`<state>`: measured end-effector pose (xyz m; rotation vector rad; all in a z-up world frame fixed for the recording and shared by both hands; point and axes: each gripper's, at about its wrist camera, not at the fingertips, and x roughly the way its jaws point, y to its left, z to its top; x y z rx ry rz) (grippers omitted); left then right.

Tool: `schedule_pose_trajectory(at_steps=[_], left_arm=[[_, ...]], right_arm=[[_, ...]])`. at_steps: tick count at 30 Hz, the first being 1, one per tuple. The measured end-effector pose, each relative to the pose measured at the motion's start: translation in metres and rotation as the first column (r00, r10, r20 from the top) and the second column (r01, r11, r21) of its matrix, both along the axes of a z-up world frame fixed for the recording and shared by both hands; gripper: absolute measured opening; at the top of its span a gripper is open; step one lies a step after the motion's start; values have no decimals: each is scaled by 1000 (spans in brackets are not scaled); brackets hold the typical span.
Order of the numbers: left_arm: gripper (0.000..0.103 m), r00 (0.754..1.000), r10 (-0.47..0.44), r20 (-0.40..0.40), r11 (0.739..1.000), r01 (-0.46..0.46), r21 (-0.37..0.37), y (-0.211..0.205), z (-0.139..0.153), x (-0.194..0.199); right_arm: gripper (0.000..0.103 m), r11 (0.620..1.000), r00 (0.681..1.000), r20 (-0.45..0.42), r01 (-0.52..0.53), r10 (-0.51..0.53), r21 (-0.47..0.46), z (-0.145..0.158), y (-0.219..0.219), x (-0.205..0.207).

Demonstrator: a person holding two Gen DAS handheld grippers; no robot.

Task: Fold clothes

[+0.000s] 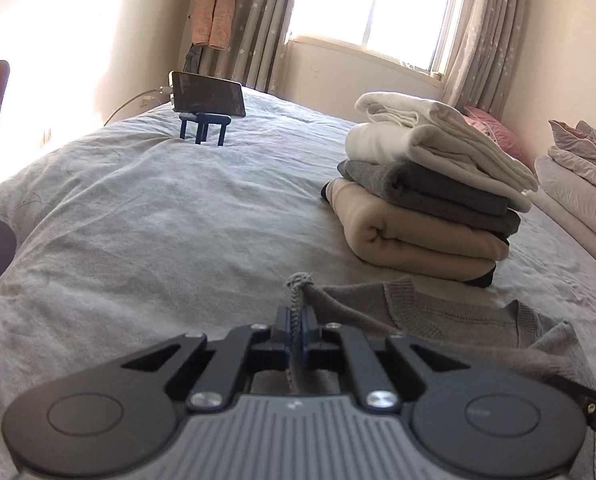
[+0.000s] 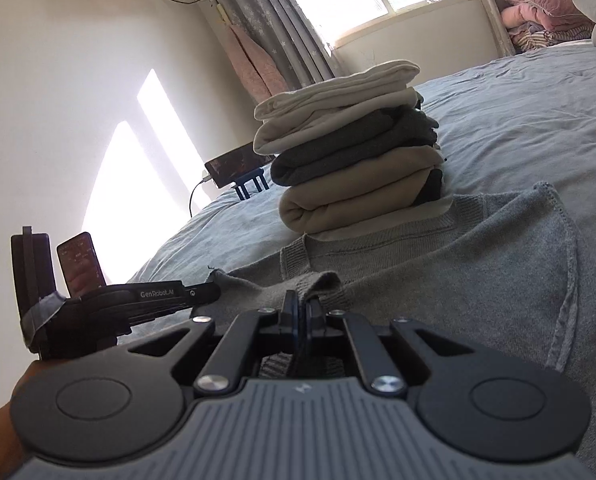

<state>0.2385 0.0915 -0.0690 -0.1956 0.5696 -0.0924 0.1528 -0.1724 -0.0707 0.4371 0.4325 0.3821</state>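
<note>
Right claw (image 2: pixel 300 312) pinching grey sweater (image 2: pixel 438 264), folded stack (image 2: pixel 350 148) behind, left claw (image 2: pixel 213 290) beside.

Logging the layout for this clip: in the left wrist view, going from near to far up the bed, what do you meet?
Left claw shut on the grey sweater → stack of folded clothes → phone on its stand → curtained window.

Sunlit window (image 1: pixel 378 4) with grey curtains (image 1: pixel 253 20) behind a grey-sheeted bed (image 1: pixel 157 208); cream walls (image 2: pixel 57 80).
</note>
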Motion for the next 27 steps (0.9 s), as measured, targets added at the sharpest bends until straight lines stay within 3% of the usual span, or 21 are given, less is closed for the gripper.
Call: schedule_pose_trajectory(at_steps=[4,7,8,10,16,22,27], left_arm=[[7,999,18,-41,998,-16,59,-8,-7,7],[11,999,14,-49,995,-9,104,-14,-2,2],[17,999,12,-52,994,-6,113,-14,1,-2],[32,998,4,-59,993,3,117,-14,8,-11],[38,993,-68,-101,992,78,100,-7,29,-85],[38,980,-157,-119,969,176,172,-5,39,-164],[38,972,-206,-114,963,222,155,-1,45,-218]], right_arm=[[5,1000,990,-144,8,-7,6,-21,-3,22],[7,998,984,-176,4,8,68,-26,-10,26],[12,997,984,-176,3,10,77,-25,-11,25],[13,997,983,-184,1,14,80,-24,-12,23],[18,993,971,-238,2,25,116,-12,-17,10],[37,985,944,-306,-77,121,154,-1,0,-14],[37,974,918,-355,-110,175,197,6,16,-45]])
